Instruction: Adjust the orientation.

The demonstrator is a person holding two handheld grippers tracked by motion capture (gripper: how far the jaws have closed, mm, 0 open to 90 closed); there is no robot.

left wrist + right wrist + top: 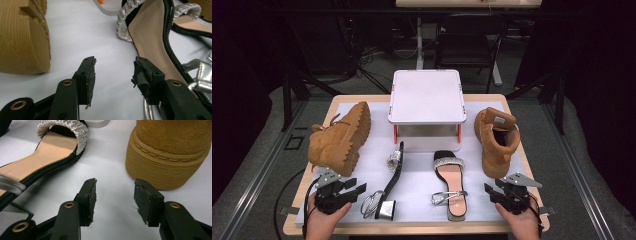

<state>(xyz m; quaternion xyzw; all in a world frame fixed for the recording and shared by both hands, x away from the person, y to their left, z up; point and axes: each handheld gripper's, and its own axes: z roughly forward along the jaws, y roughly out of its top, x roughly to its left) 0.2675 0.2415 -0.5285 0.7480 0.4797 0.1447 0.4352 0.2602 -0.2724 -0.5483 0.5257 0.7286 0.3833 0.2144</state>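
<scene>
Up close, both grippers' jaws gape empty; overhead, a white stand (427,97) appears.

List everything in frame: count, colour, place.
boots: 2, tan; one on its side at table left, one upright at right
sandals: 2, black with silver straps; one on its edge left of centre, one flat right of centre
stand: 1, white top, orange-and-white legs; back centre
table: 1, wood edge, white mat on it
chair: 1, dark; behind table
left tool: 1, black, open; front left, by the tipped boot
right tool: 1, black, open; front right
hands: 2; left, right, bottom edge
</scene>
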